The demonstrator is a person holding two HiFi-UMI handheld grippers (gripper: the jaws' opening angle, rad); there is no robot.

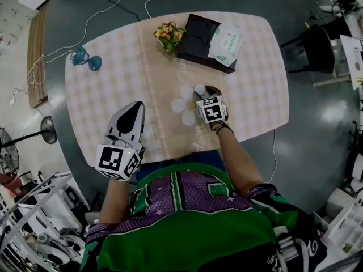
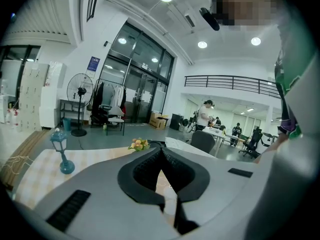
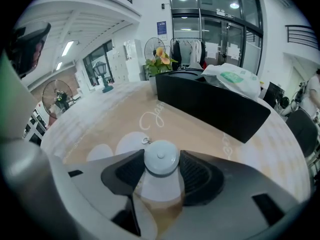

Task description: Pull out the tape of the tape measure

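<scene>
The tape measure [image 3: 161,159], a small white round case, lies flat on the table [image 1: 113,67] near its middle, right between the jaws of the right gripper [image 3: 161,156]. The two pads meet the case on opposite sides and seem to pinch it, though how firm the grip is cannot be read. The case is round and has no long axis of its own. What matters is the small metal pull ring [image 3: 145,140], which sticks out from the rim on the far left side, just clear of the left pad and pointing away from the gripper. The tape should therefore run out away from the person and to the left. The right gripper tips steeply down onto the case from the near side, the forearm reaching out over the table edge. The left gripper [image 2: 161,154] has its jaws pressed together with nothing between them. It lies almost level over the near left part of the table, well apart from the case, aimed across the table. It is probably the one to fetch the ring, and it must first spread its jaws and cross to the right.
</scene>
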